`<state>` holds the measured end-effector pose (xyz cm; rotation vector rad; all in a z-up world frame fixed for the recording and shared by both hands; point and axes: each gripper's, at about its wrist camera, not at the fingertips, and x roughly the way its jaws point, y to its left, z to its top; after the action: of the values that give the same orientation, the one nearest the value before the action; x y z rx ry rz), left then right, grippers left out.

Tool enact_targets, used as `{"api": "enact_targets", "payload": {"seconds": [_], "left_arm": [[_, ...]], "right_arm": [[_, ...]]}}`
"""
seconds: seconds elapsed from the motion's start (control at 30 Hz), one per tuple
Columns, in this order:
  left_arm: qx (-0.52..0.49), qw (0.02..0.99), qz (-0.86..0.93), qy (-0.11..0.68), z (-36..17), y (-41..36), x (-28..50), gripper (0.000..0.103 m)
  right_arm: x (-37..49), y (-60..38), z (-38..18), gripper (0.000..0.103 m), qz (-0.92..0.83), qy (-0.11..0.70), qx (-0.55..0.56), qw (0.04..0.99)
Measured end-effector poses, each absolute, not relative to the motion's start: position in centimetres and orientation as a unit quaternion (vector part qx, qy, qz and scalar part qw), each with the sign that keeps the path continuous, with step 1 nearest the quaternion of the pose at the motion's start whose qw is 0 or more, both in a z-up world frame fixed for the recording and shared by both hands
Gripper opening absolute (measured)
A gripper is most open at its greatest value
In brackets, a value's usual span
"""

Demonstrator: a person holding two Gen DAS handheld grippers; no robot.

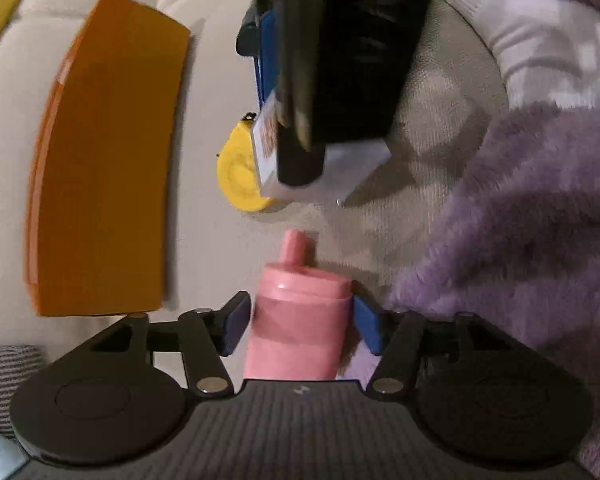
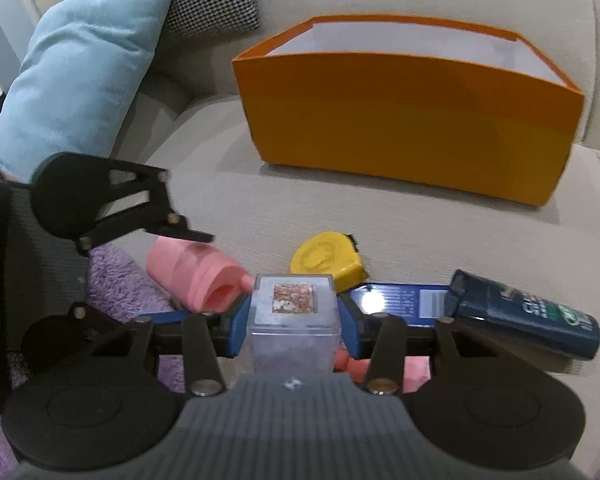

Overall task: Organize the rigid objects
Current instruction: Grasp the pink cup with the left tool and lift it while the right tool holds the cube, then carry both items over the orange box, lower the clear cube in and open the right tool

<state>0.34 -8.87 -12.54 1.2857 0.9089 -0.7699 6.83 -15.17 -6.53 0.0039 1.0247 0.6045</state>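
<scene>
Orange box point(image 2: 412, 120) sits open at the upper right of the right wrist view, on the beige sofa seat point(image 2: 228, 208), and what shows of its white inside holds nothing I can make out. So by my reading the sorting is barely under way.

Loose items are lined up across the middle of that frame: a pink bottle point(image 2: 192, 272) lying on its side at centre left, a yellow tape measure point(image 2: 328, 260) just right of centre, a dark blue tube point(image 2: 528, 320) at the right edge with a flat blue box point(image 2: 396, 300) beside it.

Right gripper point(image 2: 292, 312), bottom centre, has its blue pads pressed on both sides of a clear plastic case point(image 2: 292, 308) with a small picture label on top. That one is firmly held and looks next for the box.

Left gripper point(image 1: 296, 320), bottom centre of the left wrist view, angles steeply down over the pink bottle. Its jaws straddle the body just below the cap, a sliver of gap on each side, so not clamped as far as I can see. A purple fluffy blanket point(image 1: 520, 220) crowds the right side.
</scene>
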Motion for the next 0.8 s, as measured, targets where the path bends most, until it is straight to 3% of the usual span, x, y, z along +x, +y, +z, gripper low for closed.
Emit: {"api": "enact_targets", "payload": {"seconds": [0.3, 0.5, 0.8], "left_arm": [[0.428, 0.745, -0.271, 0.434, -10.4, -7.2, 1.9, 0.063], [0.206, 0.847, -0.176, 0.458, -7.1, -4.6, 2.6, 0.063], [-0.024, 0.906, -0.150, 0.395, -2.0, -2.4, 3.9, 0.062]], "right_arm": [[7.2, -15.9, -6.2, 0.048, 0.283, 0.484, 0.010, 0.828], [7.6, -16.8, -5.0, 0.048, 0.273, 0.471, 0.000, 0.839], [9.8, -19.5, -0.8, 0.048, 0.268, 0.441, 0.025, 0.856]]}}
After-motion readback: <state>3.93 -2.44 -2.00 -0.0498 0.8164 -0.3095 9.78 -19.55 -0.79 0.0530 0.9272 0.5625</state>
